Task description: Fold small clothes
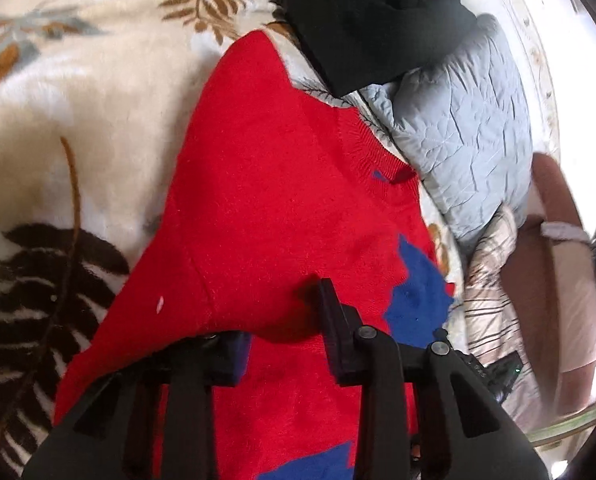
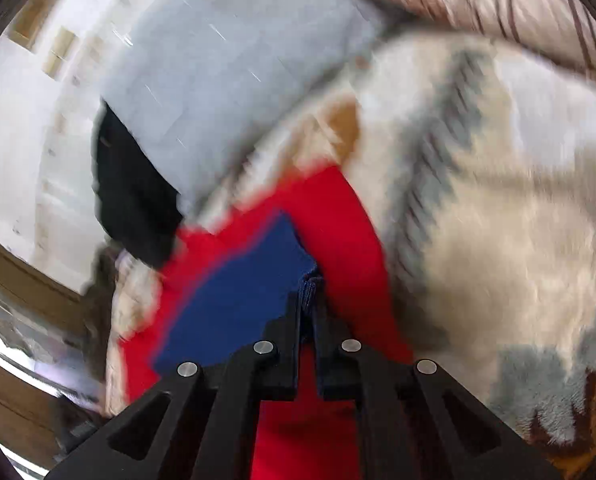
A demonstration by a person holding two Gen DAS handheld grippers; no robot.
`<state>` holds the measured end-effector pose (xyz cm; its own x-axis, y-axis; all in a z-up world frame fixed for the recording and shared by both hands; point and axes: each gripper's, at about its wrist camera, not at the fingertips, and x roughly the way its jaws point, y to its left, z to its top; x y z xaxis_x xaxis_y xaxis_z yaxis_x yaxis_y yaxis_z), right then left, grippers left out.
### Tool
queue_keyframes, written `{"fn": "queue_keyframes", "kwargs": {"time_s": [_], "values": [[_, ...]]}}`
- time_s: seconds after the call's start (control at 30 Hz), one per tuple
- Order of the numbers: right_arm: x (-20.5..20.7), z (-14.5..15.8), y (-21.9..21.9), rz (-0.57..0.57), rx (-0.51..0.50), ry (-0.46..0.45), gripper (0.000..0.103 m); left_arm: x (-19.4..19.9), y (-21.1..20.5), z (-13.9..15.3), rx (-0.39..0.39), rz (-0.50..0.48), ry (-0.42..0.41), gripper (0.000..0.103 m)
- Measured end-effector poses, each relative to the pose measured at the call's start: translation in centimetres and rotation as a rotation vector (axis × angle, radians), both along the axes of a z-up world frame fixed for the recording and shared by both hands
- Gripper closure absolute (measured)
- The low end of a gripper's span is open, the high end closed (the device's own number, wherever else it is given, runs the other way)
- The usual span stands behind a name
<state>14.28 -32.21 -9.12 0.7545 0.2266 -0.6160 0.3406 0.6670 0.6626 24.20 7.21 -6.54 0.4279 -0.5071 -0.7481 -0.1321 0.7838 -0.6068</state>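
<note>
The red sweater (image 1: 265, 184) lies on the leafy blanket (image 1: 77, 120). The left tongs (image 1: 285, 320) pinch a red fold of it. The right tongs (image 2: 308, 292) are squeezed tight on its blue edge.

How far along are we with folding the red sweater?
Early. Nothing looks folded: the red knit sweater with blue patches lies loosely on the leaf-print fleece blanket. In hand: the right claw pinches its blue edge; the left claw straddles a red fold. All folds remain.
</note>
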Motion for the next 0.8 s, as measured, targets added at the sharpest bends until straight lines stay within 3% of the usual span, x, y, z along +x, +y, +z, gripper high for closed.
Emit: {"fn": "queue_keyframes", "kwargs": {"time_s": [0.1, 0.2, 0.23, 0.3, 0.37, 0.43, 0.5, 0.53, 0.57, 0.63, 0.67, 0.8], "values": [[-1.4, 1.2, -0.1, -0.027, -0.010, -0.012, 0.093, -1.2, -0.8, 1.3, 0.006, -0.049, -0.023, 0.074], [-2.8, 3.6, -0.1, -0.085, -0.053, -0.068, 0.090, -2.9, -2.2, 3.9, -0.090, -0.152, -0.134, 0.073], [-2.8, 3.9, 0.0, -0.087, -0.056, -0.095, 0.090, -3.2, -2.3, 5.0, -0.089, -0.173, -0.184, 0.070], [-2.2, 5.0, 0.8, -0.047, -0.069, -0.139, 0.090, -3.2, -1.8, 6.6, -0.021, -0.151, -0.274, 0.064], [-0.8, 5.5, 2.2, 0.011, -0.094, -0.140, 0.090, -2.8, 0.0, 6.9, 0.072, -0.050, -0.315, 0.050], [0.3, 5.4, 3.5, 0.065, -0.125, -0.138, 0.090, -1.4, 1.4, 5.6, 0.165, 0.033, -0.242, 0.050], [1.7, 4.2, 4.8, 0.112, -0.162, -0.106, 0.085, -0.3, 1.9, 3.5, 0.200, 0.046, -0.155, 0.050], [1.9, 3.4, 5.0, 0.136, -0.167, -0.072, 0.077, 0.4, 1.5, 2.1, 0.248, 0.040, -0.081, 0.050], [3.0, 1.6, 5.6, 0.182, -0.176, 0.025, 0.082, 1.0, 0.7, 0.4, 0.315, 0.006, 0.003, 0.050], [3.0, 1.5, 6.1, 0.192, -0.230, 0.013, 0.082, 0.8, -0.8, 0.5, 0.419, -0.010, -0.049, 0.050], [2.8, 2.1, 6.1, 0.201, -0.239, 0.004, 0.080, 0.8, -1.3, 0.7, 0.433, -0.022, -0.051, 0.050], [1.4, 3.7, 2.7, 0.035, -0.184, -0.080, 0.066, 0.7, -1.3, 0.8, 0.394, -0.024, -0.068, 0.049]]}}
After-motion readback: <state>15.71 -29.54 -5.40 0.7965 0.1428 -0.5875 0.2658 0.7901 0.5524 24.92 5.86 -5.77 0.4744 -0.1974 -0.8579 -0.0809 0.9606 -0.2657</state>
